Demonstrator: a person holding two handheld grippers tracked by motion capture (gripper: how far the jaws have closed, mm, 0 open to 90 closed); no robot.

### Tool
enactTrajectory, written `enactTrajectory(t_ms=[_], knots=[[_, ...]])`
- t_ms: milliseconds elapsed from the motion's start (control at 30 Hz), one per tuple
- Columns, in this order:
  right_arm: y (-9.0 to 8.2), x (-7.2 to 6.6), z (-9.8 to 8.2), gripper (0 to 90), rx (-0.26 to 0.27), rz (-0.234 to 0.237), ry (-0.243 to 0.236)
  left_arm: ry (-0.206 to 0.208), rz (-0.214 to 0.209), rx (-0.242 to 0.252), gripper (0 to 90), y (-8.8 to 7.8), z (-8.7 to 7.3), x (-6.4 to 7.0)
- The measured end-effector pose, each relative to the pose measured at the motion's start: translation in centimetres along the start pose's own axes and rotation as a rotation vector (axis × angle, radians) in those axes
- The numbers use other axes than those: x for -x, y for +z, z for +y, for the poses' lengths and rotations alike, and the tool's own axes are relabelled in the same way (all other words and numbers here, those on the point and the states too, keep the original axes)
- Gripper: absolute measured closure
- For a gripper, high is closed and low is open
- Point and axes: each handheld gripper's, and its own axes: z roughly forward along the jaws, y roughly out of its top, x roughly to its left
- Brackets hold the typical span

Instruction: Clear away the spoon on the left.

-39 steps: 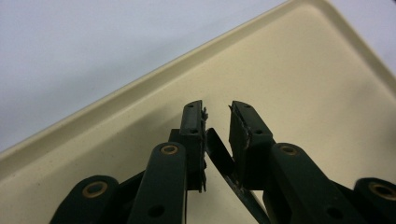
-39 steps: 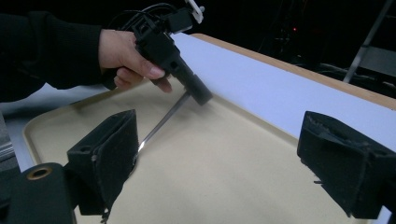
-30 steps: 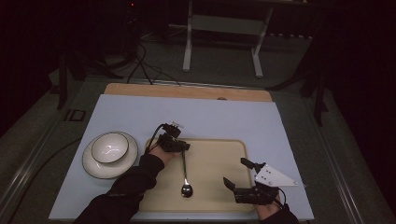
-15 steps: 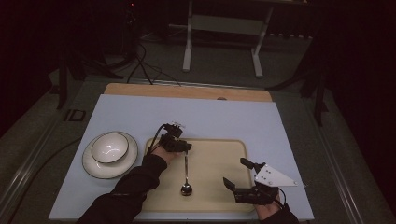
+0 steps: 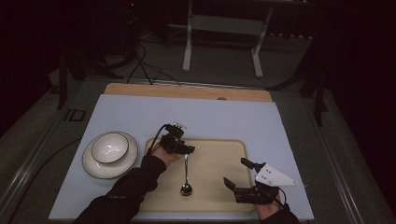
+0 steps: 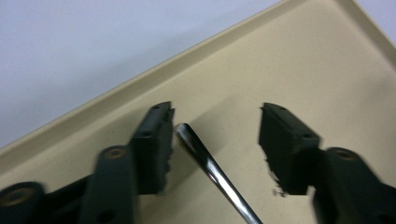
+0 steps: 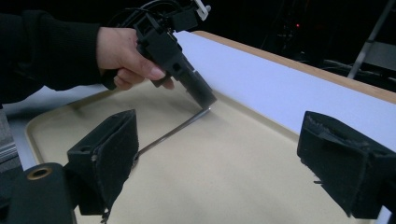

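Well left of my left gripper (image 5: 186, 148), a small bowl (image 5: 109, 147) sits on a white plate (image 5: 92, 164) on the pale blue table top (image 5: 140, 112); my left gripper hangs over the far left part of the beige tray (image 5: 215, 189), jaws spread, the spoon (image 5: 186, 176) handle tip lying between them close to one jaw; the spoon's bowl lies nearer me; to the right, my right gripper (image 5: 236, 172) hovers over the tray's near right corner, jaws wide apart, holding nothing.
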Motion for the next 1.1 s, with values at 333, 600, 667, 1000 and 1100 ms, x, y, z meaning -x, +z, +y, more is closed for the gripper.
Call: enactTrajectory(t_ms=[333,600,667,1000,1100], knots=[[-0.1,0.1,0.0,12.7,-0.004,-0.008,0.004,0.002,-0.074,0.034,13.8,-1.6,-0.5,0.1],[0.0,0.1,-0.1,12.7,-0.007,-0.01,0.009,0.068,-0.069,0.084,1.2,-3.3,-0.8,1.0],[0.0,0.1,-0.1,12.7,-0.007,-0.01,0.008,0.088,-0.068,0.091,1.2,-3.7,-1.0,1.3],[0.0,0.1,-0.1,12.7,-0.004,-0.007,0.013,0.145,-0.073,0.133,1.2,-5.6,-2.0,2.4],[0.0,0.1,-0.1,12.7,-0.004,-0.009,0.011,0.163,-0.079,0.14,1.2,-6.4,-2.4,2.7]])
